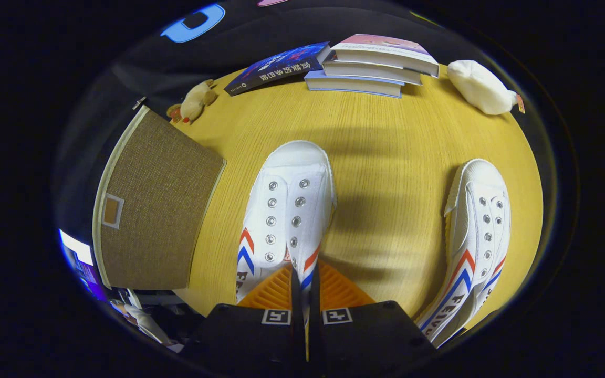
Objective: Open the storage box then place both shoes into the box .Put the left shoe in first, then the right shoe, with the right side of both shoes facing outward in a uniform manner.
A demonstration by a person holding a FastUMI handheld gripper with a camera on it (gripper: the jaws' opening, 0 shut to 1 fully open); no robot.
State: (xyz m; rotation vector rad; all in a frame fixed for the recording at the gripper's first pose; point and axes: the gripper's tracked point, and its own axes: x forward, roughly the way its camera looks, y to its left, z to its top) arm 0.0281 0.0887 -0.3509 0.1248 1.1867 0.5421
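A white canvas shoe [287, 210] with red and blue chevrons lies just ahead of me on the yellow wooden table [386, 131], toe pointing away. My gripper [303, 275] is shut on this shoe's right side wall near the opening, which is pinched between the fingers [273, 291]. The second white shoe [478, 231] lies to the right, leaning onto its side, toe also pointing away. A brown fabric storage box [155, 210] stands to the left of the held shoe, its lid closed.
Beyond the shoes, a stack of books [376, 65] and a dark blue book [279, 67] lie at the table's far edge. A white plush toy [481, 86] sits far right, a small tan plush [195, 101] far left behind the box.
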